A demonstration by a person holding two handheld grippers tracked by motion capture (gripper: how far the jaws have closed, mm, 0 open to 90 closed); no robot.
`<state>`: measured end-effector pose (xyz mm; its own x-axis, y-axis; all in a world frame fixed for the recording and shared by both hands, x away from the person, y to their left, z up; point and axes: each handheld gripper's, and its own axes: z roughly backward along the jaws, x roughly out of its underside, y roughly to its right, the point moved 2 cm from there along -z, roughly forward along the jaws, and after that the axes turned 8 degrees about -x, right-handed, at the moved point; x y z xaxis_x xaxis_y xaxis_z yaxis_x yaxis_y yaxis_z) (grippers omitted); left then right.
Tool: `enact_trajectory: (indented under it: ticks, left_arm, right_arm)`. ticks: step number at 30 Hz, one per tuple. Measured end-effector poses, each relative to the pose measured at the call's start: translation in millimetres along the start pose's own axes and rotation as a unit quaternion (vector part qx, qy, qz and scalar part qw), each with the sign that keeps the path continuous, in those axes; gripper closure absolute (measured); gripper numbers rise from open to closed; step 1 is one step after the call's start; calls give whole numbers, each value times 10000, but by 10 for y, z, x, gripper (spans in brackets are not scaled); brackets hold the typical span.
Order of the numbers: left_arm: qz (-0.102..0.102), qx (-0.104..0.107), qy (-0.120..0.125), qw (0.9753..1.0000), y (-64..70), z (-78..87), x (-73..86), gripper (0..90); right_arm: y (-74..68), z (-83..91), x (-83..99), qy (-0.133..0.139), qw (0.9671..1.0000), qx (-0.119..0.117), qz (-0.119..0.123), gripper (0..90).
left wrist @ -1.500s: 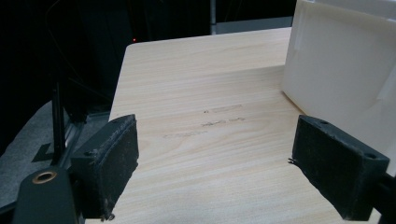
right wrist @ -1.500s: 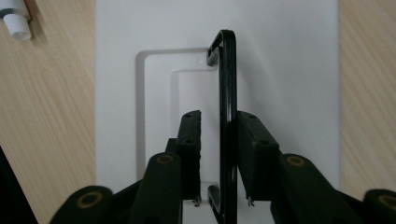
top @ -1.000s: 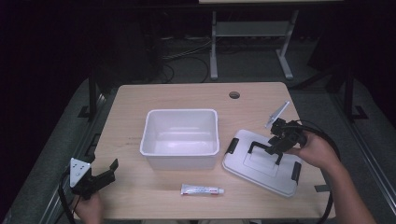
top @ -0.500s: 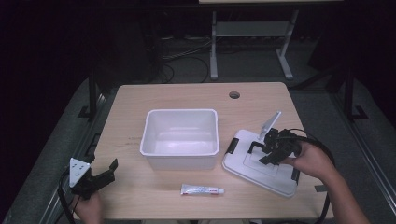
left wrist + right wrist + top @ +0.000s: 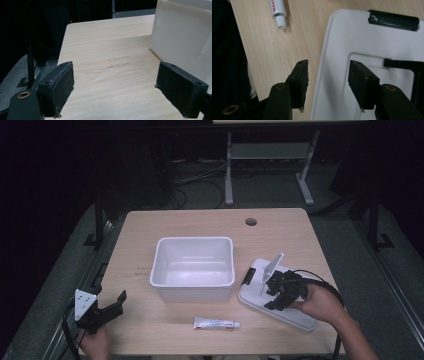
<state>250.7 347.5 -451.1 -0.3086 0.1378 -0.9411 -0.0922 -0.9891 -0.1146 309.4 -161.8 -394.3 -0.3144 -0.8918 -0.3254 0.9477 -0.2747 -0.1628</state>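
A white plastic bin (image 5: 192, 267) stands mid-table, its side wall also in the left gripper view (image 5: 182, 37). To its right lies a flat white lid (image 5: 295, 316) with black latches (image 5: 393, 19). My right gripper (image 5: 274, 294) is open and low over the lid (image 5: 367, 45), its jaws straddling the lid's long edge: one over the wood, one over the plastic (image 5: 328, 80). A white toothpaste tube (image 5: 216, 323) lies near the front edge, its cap in the right gripper view (image 5: 278, 11). My left gripper (image 5: 114, 306) hovers open at the front left corner, nothing between its jaws (image 5: 115, 90).
The wooden table (image 5: 200, 225) has a round cable hole (image 5: 250, 222) at the back right. Bare wood lies left of the bin (image 5: 105, 55). Dark floor, cables and a metal stand leg (image 5: 229, 175) lie beyond the far edge.
My right gripper has moved left and toward the person across the lid, dropping to its near edge. The left gripper, bin and tube have not moved.
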Motion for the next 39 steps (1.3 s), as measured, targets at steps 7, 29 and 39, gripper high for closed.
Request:
enact_trajectory:
  ticks: [7, 29, 39]
  left_arm:
    - [31, -19, 13, 10000, -23, 7, 5, 138]
    - [18, -14, 22, 10000, -17, 5, 2, 138]
    - [18, -16, 42, 10000, -16, 9, 1, 138]
  right_arm:
    - [-80, -120, -69, -25, 9999, -115, 105, 485]
    - [-347, -451, -402, -166, 9971, -321, 673, 472]
    - [-413, -555, -534, -236, 9952, -428, 848, 472]
